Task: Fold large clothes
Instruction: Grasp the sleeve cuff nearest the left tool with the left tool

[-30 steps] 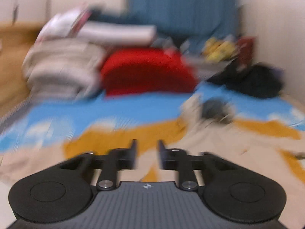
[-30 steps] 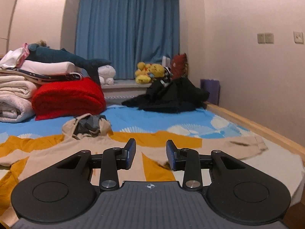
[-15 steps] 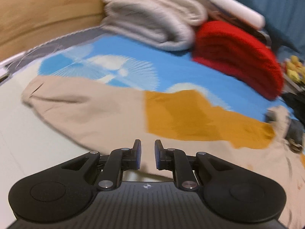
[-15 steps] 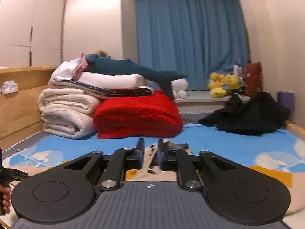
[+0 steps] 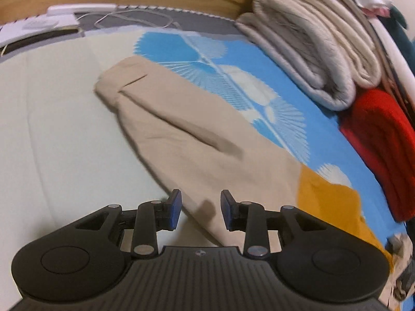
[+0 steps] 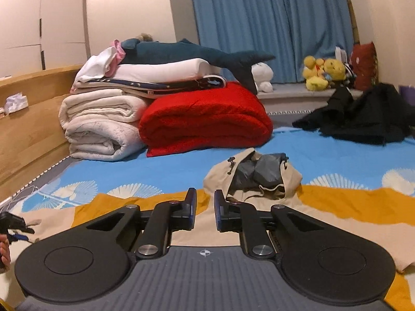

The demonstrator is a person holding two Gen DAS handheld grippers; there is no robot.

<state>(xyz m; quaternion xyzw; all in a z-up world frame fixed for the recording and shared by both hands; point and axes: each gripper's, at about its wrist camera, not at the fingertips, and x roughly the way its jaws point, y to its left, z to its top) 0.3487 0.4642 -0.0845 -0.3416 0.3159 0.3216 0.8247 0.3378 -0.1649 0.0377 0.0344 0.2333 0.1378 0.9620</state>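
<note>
A beige and mustard hoodie lies spread flat on the bed. Its beige left sleeve [image 5: 186, 134] runs from the cuff at upper left down toward my left gripper [image 5: 201, 213], which is open and empty just above the sleeve's lower part. In the right wrist view the hood [image 6: 255, 176] with grey lining lies ahead, and the mustard chest band [image 6: 350, 202] spreads right. My right gripper [image 6: 205, 211] hovers over the hoodie's body with its jaws a narrow gap apart, holding nothing. The left gripper [image 6: 11, 226] shows at the far left edge there.
Folded white blankets [image 6: 101, 127], a red blanket [image 6: 205, 119] and a shark plush [image 6: 192, 53] are stacked at the bed's head. A black garment [image 6: 363, 116] lies far right. A wooden bed rail [image 6: 28, 119] runs along the left. A cable [image 5: 135, 18] lies beyond the cuff.
The left gripper has swung further left and down over the sleeve and opened wider. The right gripper has opened slightly and tilted down toward the hood.
</note>
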